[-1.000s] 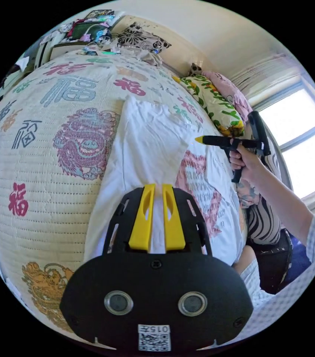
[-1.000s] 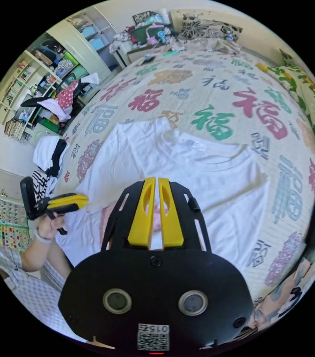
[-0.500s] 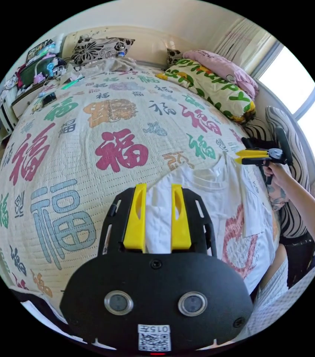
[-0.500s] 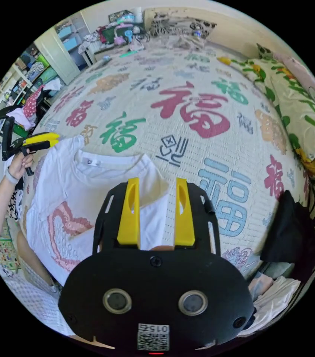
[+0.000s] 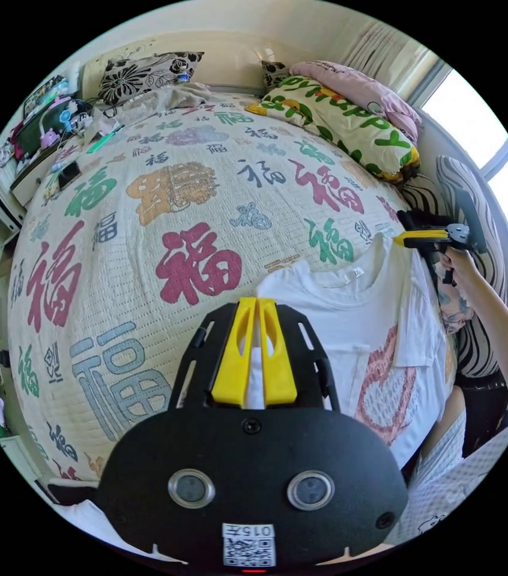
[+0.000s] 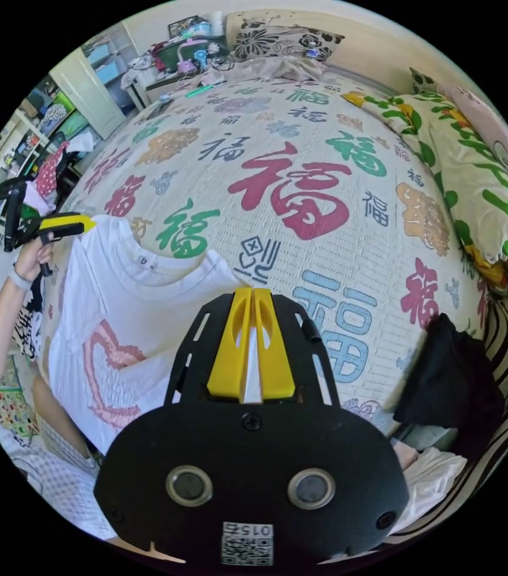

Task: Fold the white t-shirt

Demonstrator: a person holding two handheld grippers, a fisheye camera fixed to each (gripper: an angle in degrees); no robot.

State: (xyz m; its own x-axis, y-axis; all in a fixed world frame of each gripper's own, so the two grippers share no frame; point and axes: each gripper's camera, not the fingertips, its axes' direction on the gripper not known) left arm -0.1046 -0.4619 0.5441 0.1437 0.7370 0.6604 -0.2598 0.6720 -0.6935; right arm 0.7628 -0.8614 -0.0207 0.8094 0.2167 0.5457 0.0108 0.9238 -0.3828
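The white t-shirt (image 5: 350, 312) lies front-up on the patterned bedspread (image 5: 164, 198), at the bed's near edge, collar pointing up the bed.

Left gripper (image 5: 254, 351): yellow jaws nearly together, with white cloth of one shoulder pinched between them. In the right gripper view this gripper (image 6: 65, 225) sits at the shirt's shoulder corner, jaws closed on the cloth.

Right gripper (image 6: 251, 348): jaws nearly together, a strip of white cloth clamped between them at the other shoulder. In the left gripper view it (image 5: 413, 239) meets that shoulder corner, held by a hand (image 5: 455, 264).

A black garment (image 6: 446, 378) lies well apart on the bed.
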